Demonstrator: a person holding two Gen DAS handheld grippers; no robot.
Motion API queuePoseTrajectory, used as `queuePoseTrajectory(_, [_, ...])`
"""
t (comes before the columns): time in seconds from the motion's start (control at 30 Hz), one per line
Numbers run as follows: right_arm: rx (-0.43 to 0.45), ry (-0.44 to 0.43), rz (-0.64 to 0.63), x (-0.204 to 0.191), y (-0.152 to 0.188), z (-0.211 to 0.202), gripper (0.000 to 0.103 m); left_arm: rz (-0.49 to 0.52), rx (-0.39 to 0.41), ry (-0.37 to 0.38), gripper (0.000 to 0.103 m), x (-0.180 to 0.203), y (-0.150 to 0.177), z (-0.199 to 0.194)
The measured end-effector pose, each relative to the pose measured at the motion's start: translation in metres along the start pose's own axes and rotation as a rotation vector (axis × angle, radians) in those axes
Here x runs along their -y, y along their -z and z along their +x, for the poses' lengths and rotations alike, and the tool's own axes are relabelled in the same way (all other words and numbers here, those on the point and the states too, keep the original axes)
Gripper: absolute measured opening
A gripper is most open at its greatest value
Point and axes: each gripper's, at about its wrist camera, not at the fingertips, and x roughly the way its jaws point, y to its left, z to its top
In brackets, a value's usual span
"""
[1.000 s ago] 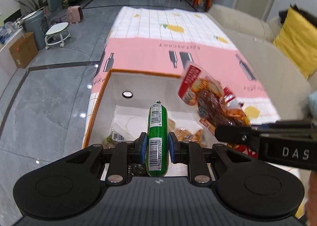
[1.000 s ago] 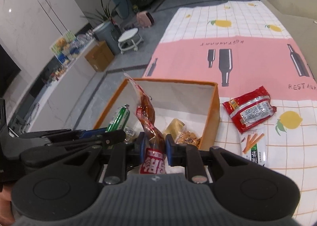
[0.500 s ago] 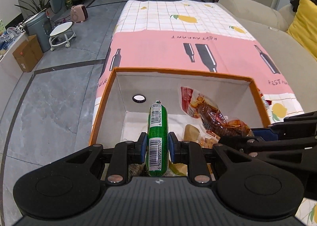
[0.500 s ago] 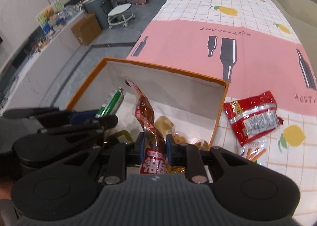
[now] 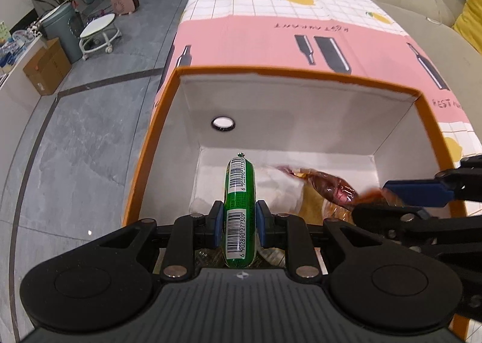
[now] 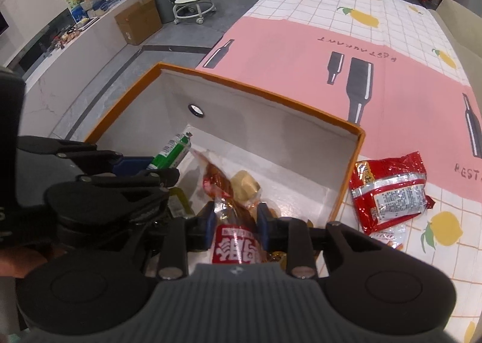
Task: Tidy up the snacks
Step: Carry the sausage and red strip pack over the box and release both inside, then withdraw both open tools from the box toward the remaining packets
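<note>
Two snacks [image 6: 180, 216] half-hidden under jaws, box [image 5: 301, 102]

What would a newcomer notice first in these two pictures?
First, the green sausage clamped in the left gripper, over the orange-rimmed box in the middle of both views. Beside it, the right gripper has just been opening around a brown snack pack that hangs into the same box. A red packet lies outside, on the tablecloth to the right of the box.
</note>
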Motion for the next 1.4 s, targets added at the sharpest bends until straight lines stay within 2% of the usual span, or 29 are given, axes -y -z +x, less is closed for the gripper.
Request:
queuePoseTrajectory(0.27, [-0.012, -0.011, 0.000, 0.001, 0.001, -0.002, 0.025, -0.019, 0.004, -0.004, 0.026, 0.000, 0.000, -0.008])
queuePoseTrajectory(0.33, [-0.012, -0.018, 0.010, 0.002, 0.001, -0.005, 0.030, -0.026, 0.014, -0.004, 0.033, 0.000, -0.001, -0.012])
queuePoseTrajectory(0.47, [0.002, -0.031, 0.019, 0.004, 0.004, -0.014, 0.037, -0.061, 0.051, 0.007, 0.055, -0.001, -0.001, -0.027])
queuePoseTrajectory(0.57, [0.027, -0.052, 0.030, 0.007, 0.007, -0.025, 0.045, -0.097, 0.083, -0.010, 0.063, 0.000, 0.001, -0.040])
queuePoseTrajectory(0.73, [0.096, -0.068, 0.044, 0.012, 0.017, -0.050, 0.062, -0.102, 0.113, 0.007, 0.063, 0.006, 0.008, -0.058])
queuePoseTrajectory(0.8, [0.124, -0.075, 0.064, 0.016, 0.024, -0.060, 0.068, -0.087, 0.122, 0.008, 0.058, 0.011, 0.011, -0.065])
queuePoseTrajectory(0.9, [0.161, -0.085, 0.099, 0.024, 0.033, -0.075, 0.070, -0.076, 0.158, -0.013, 0.057, 0.020, 0.017, -0.077])
queuePoseTrajectory(1.13, [0.252, -0.079, 0.154, 0.047, 0.069, -0.113, 0.072, -0.048, 0.229, -0.010, 0.057, 0.048, 0.032, -0.111])
queuePoseTrajectory(1.4, [0.350, 0.009, 0.199, 0.079, 0.126, -0.149, 0.072, 0.051, 0.330, 0.027, 0.060, 0.102, 0.051, -0.139])
